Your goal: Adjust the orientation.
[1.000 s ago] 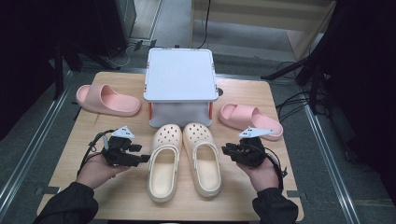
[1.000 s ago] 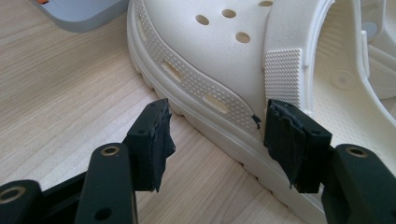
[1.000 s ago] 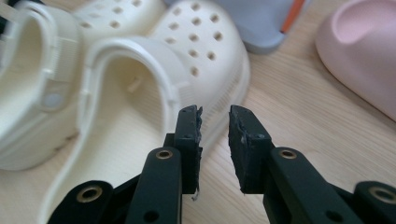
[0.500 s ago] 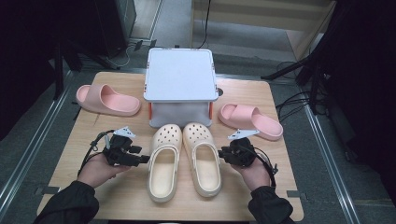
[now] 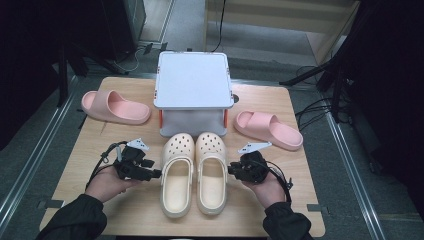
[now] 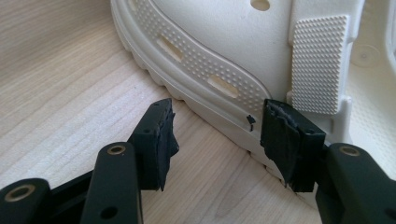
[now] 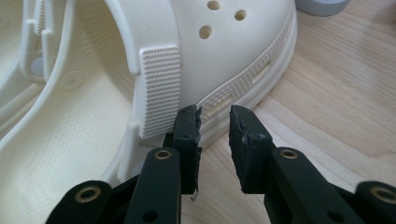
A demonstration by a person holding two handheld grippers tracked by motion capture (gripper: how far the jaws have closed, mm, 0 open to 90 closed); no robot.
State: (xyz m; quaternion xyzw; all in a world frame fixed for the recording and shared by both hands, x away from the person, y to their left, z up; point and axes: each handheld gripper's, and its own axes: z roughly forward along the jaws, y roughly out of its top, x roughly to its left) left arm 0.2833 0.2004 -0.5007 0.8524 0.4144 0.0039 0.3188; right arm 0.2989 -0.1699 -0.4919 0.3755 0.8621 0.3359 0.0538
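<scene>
Left gripper [image 5: 156, 174] jaws apart, closing slightly, straddling left clog [image 5: 177, 179] sidewall, no squeeze. Right gripper [image 5: 232, 170] jaws narrowly parted, empty, beside right clog [image 5: 212, 172].

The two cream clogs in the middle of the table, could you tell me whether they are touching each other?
Touching. In the high view the left clog and the right clog lie side by side with their inner edges pressed together along their length, no table showing between.

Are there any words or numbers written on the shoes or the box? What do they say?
None: no word, number or brand can be read anywhere.
Cream clogs: holes and bumpy dots, no writing.
Pink slides: plain.
White box: plain lid.
Grippers: no readable marks.
</scene>
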